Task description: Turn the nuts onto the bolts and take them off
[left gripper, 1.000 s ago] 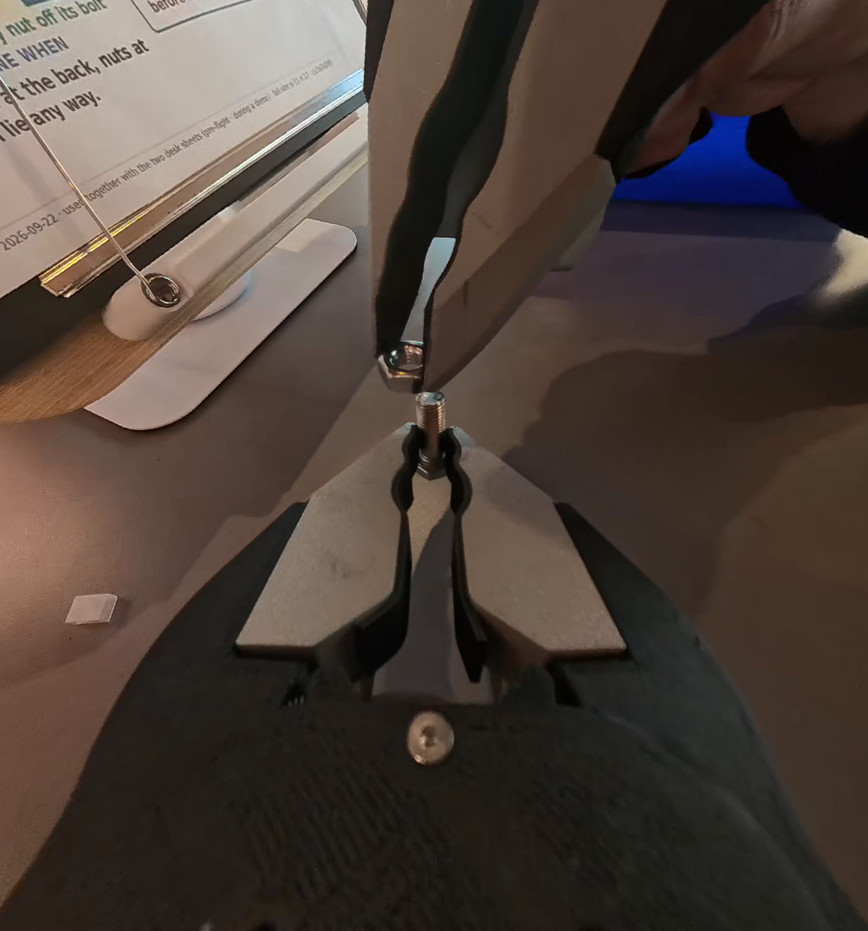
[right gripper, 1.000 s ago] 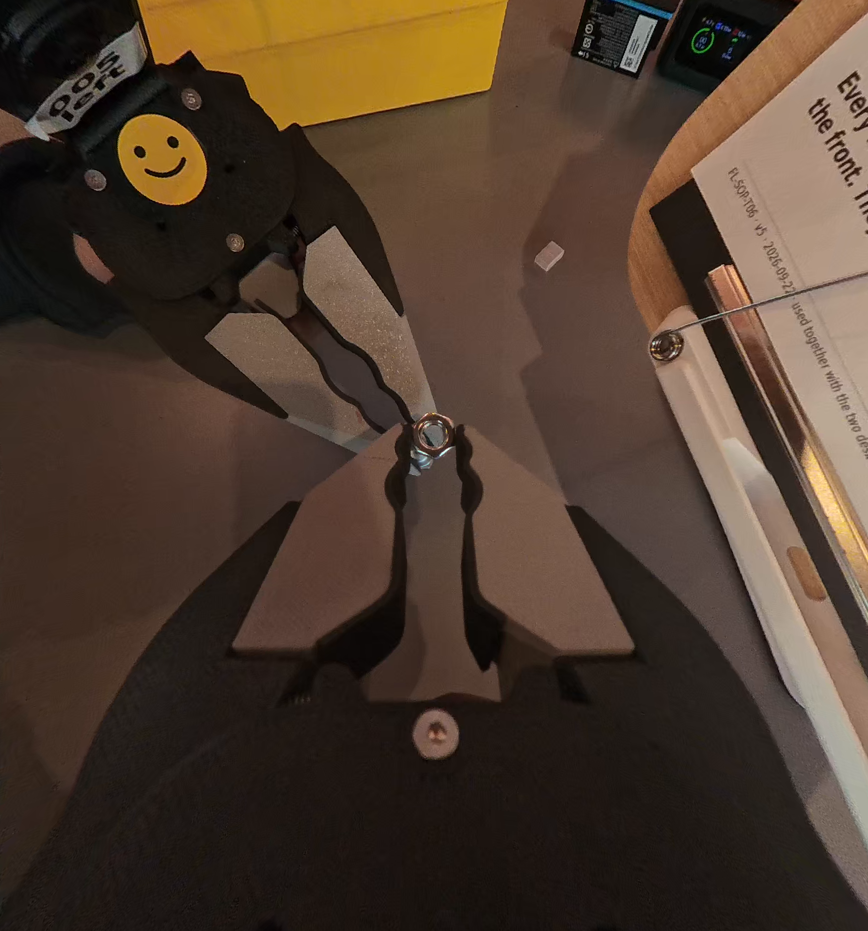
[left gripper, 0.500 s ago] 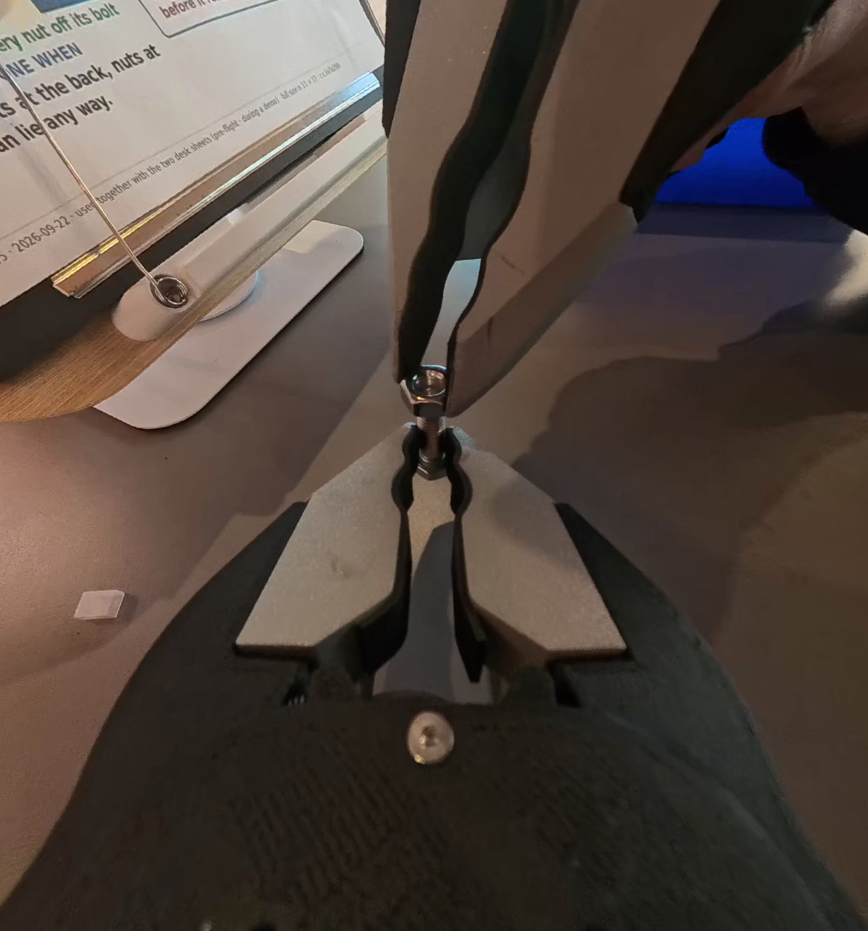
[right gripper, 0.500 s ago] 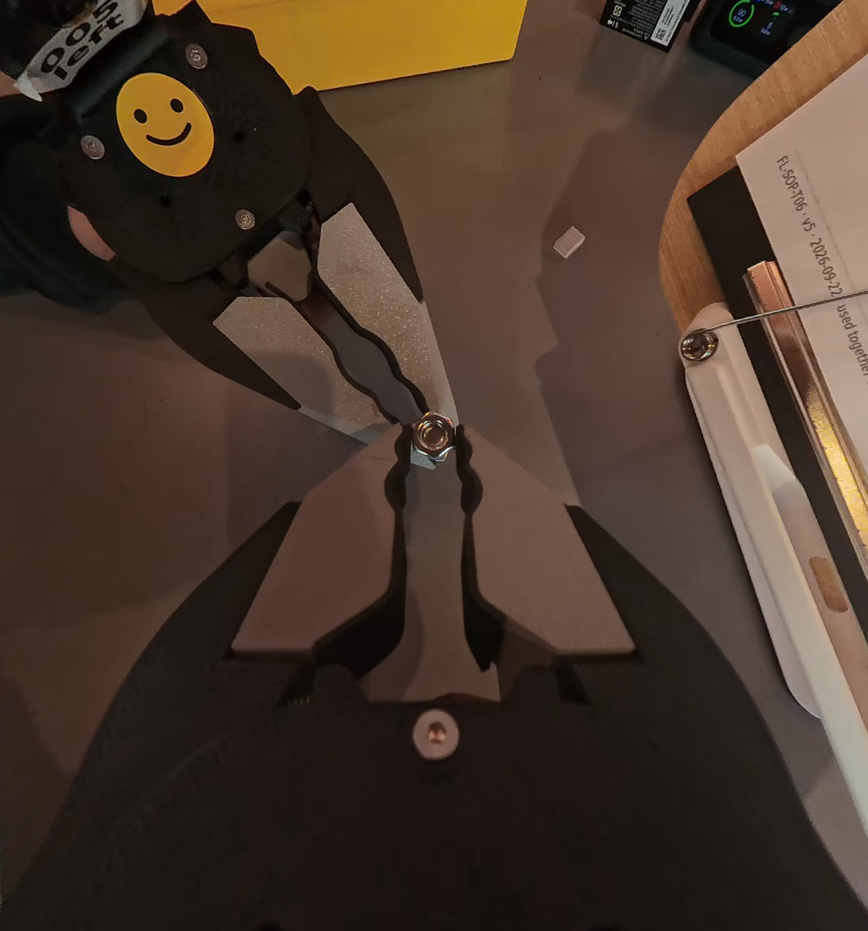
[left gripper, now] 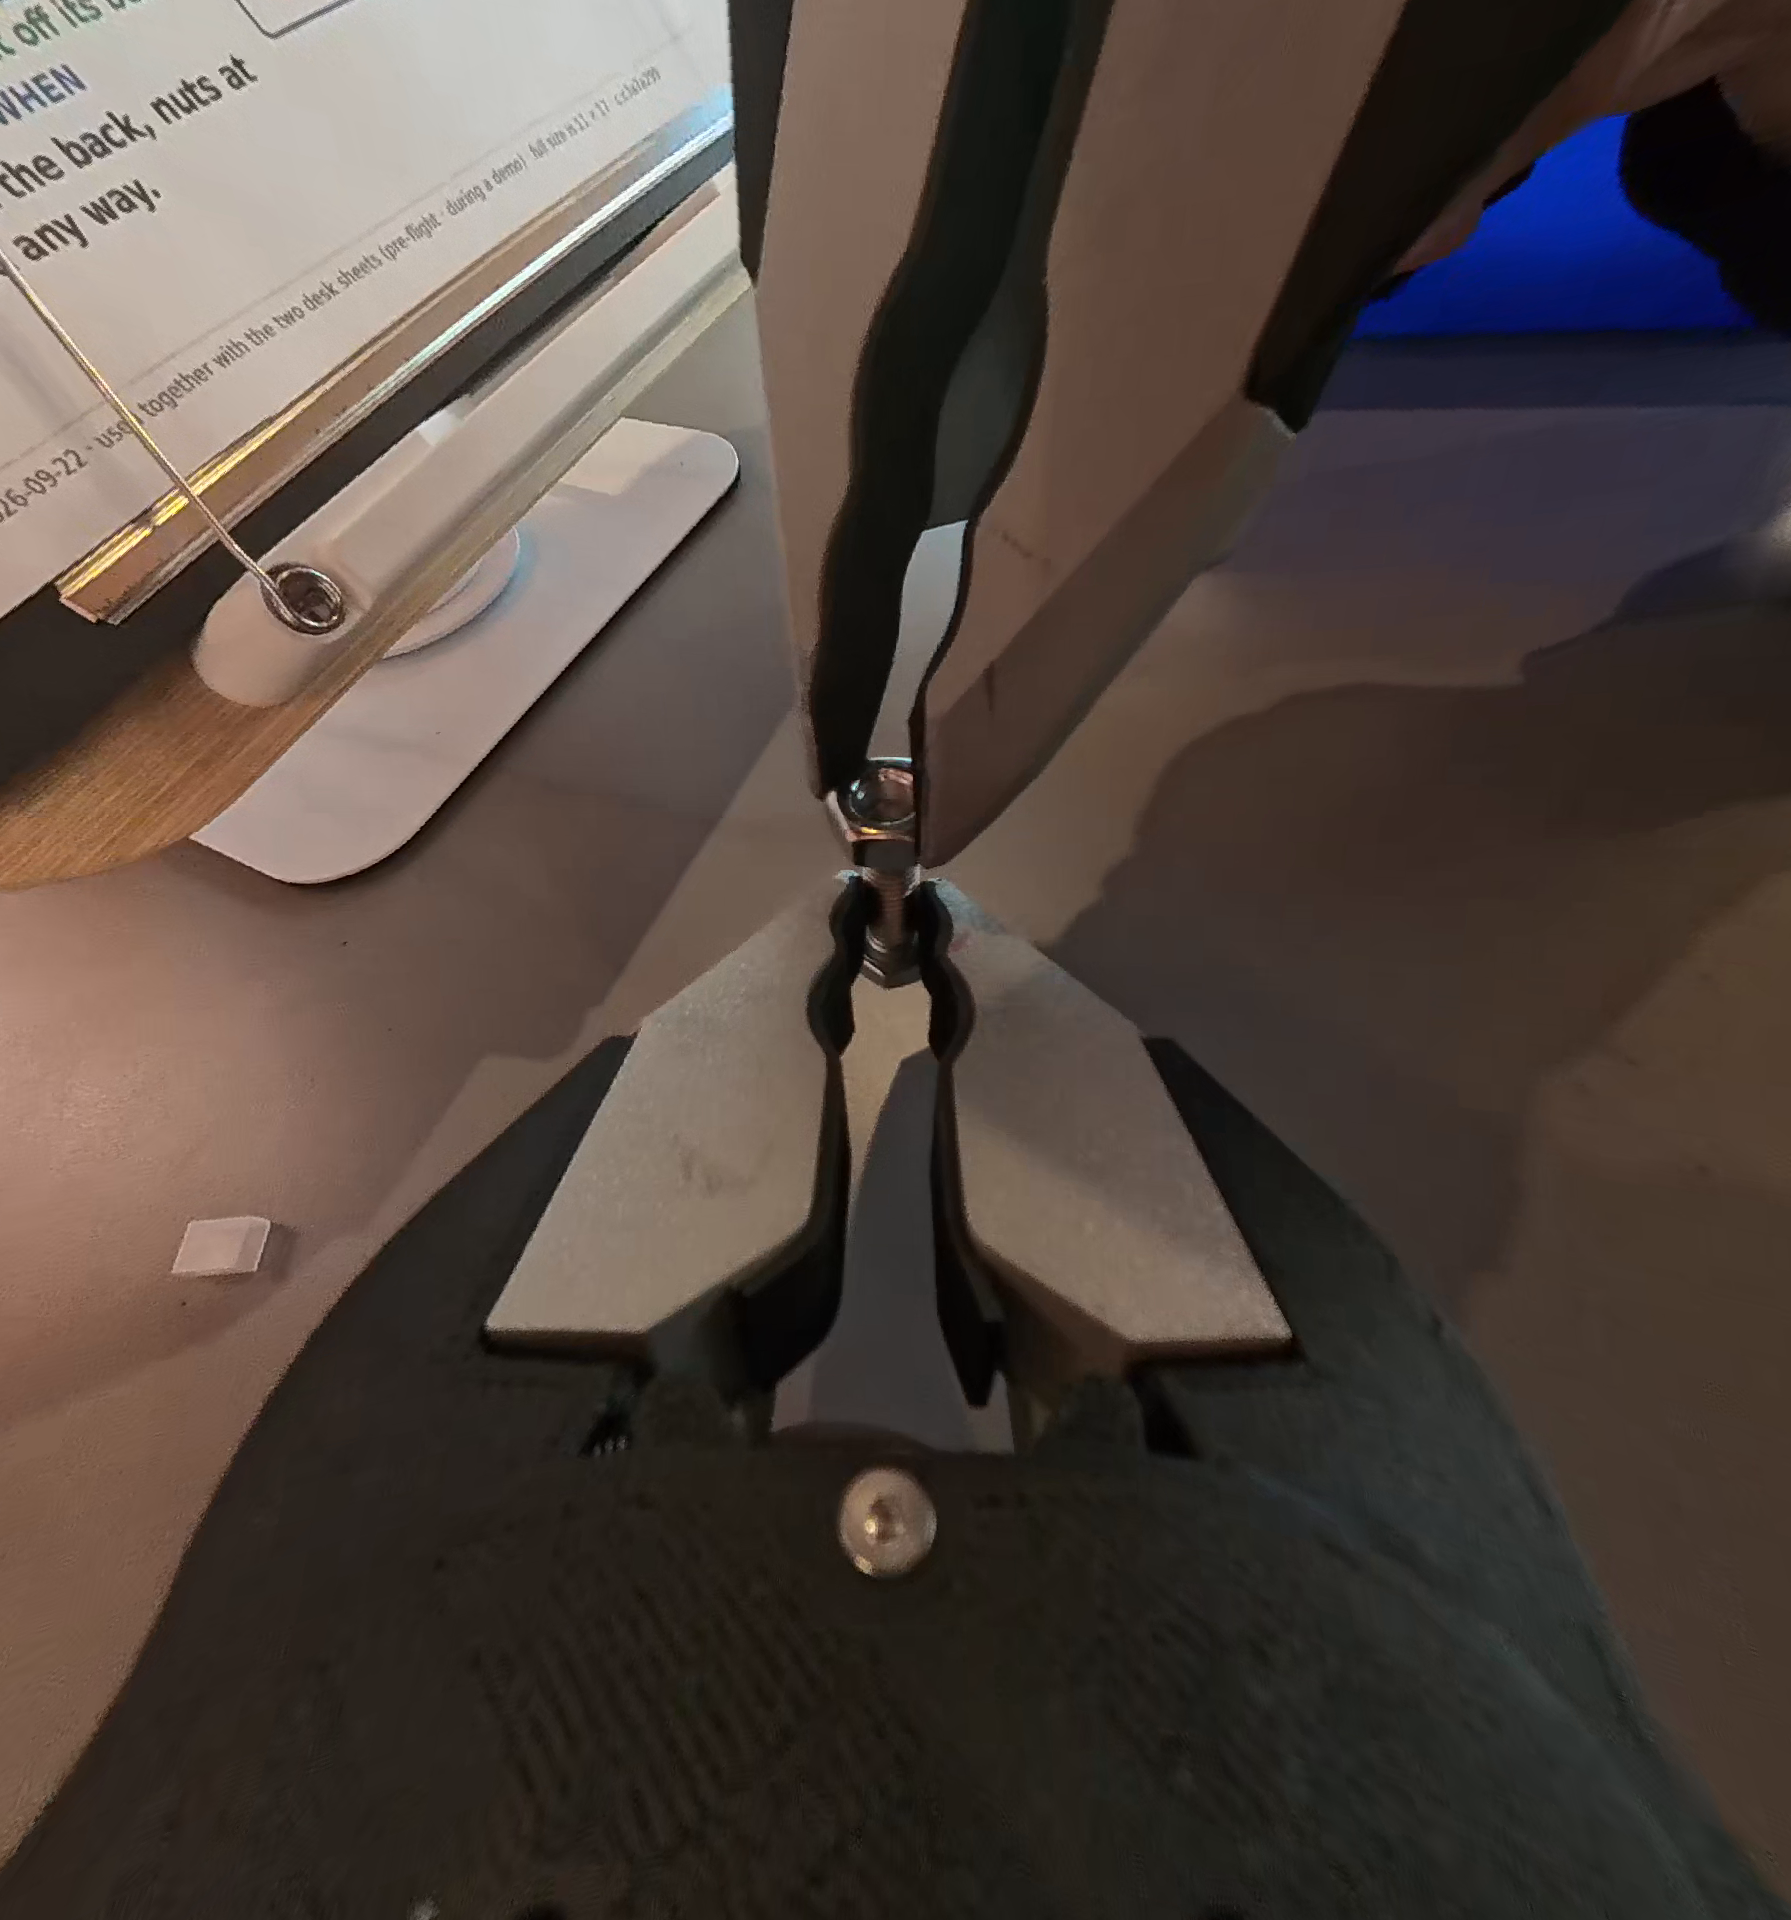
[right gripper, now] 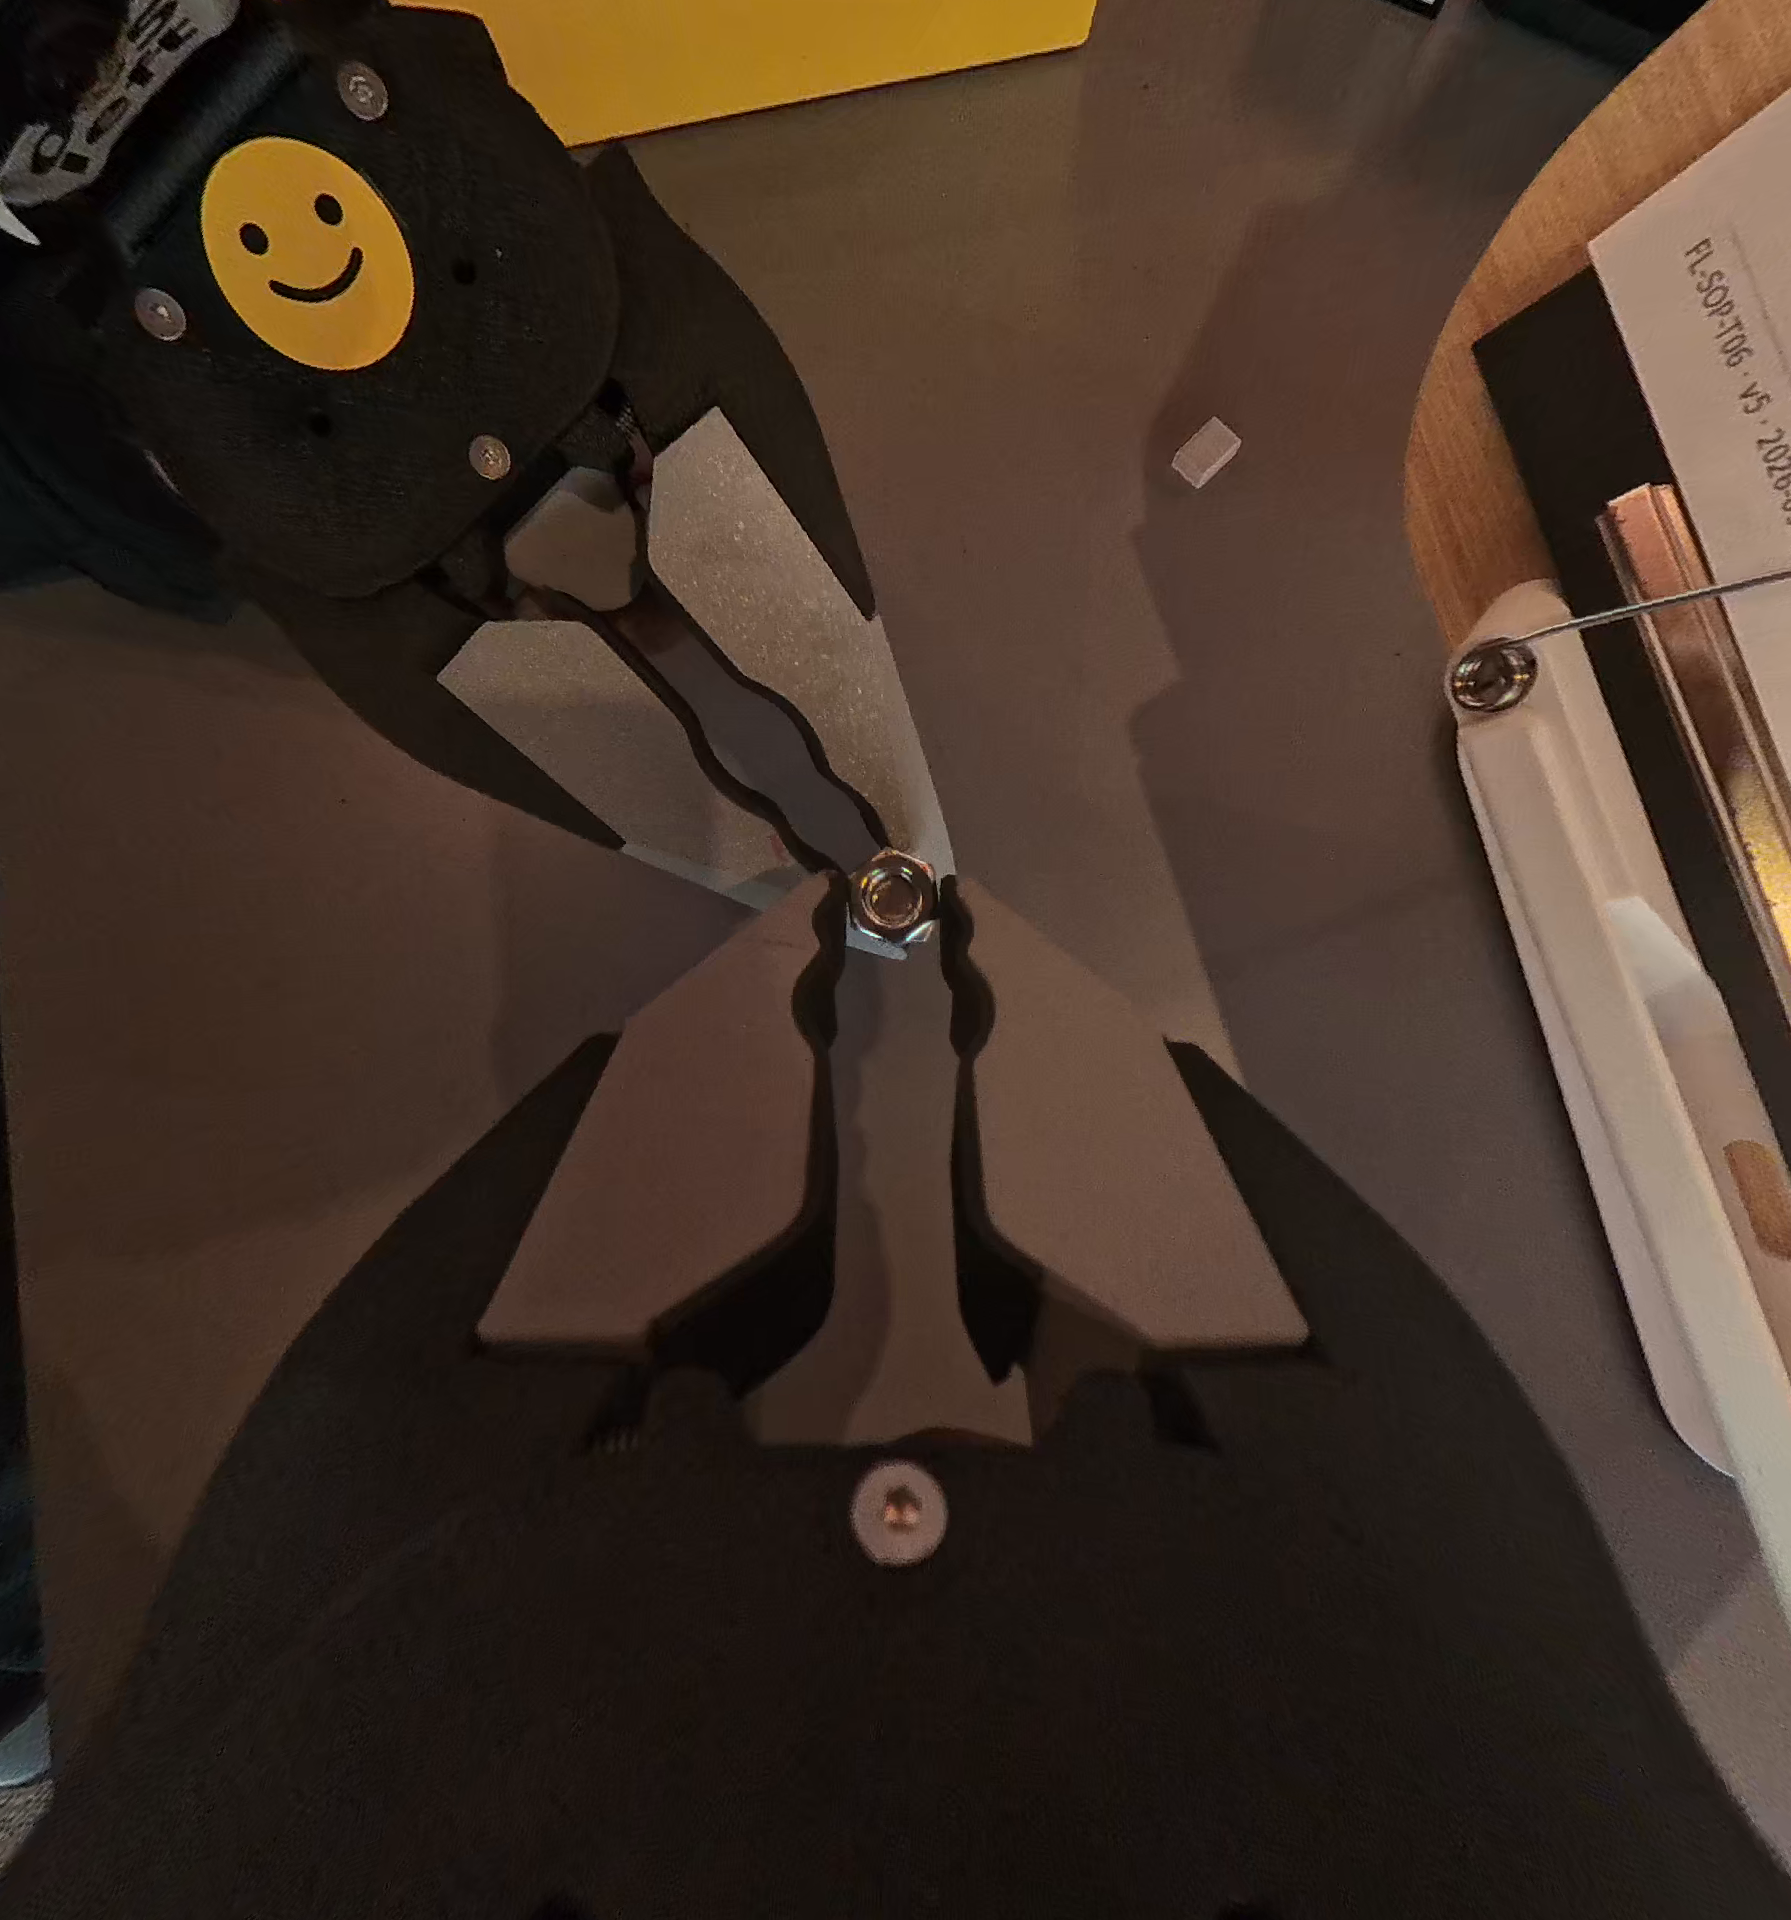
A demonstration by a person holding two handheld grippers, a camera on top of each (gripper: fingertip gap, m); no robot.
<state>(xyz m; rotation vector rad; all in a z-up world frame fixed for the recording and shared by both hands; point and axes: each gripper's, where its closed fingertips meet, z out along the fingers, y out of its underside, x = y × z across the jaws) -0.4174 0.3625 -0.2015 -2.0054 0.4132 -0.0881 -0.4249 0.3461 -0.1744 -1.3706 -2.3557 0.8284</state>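
Note:
My left gripper point(left gripper: 887, 935) is shut on a small steel bolt point(left gripper: 887, 914), gripping it near its hex head, with the threaded end pointing away from me. My right gripper point(right gripper: 891, 909) is shut on a hex nut point(right gripper: 891, 900). In the left wrist view the right gripper point(left gripper: 875, 805) comes down from above and the nut point(left gripper: 875, 805) sits on the tip of the bolt. In the right wrist view the left gripper point(right gripper: 875, 862), with a yellow smiley sticker, reaches in from the upper left. The bolt is hidden behind the nut there.
A document stand point(left gripper: 351, 623) with a printed sheet, a wooden base and a white foot stands left in the left wrist view and right in the right wrist view point(right gripper: 1597, 831). A small white block point(left gripper: 221, 1245) lies on the grey table. A yellow box point(right gripper: 818, 62) stands at the back. My two grippers' fingertips are within a few centimetres of each other.
One second ago the nut hung just above and left of the bolt tip. The right gripper brought it down onto the thread, where it now sits.

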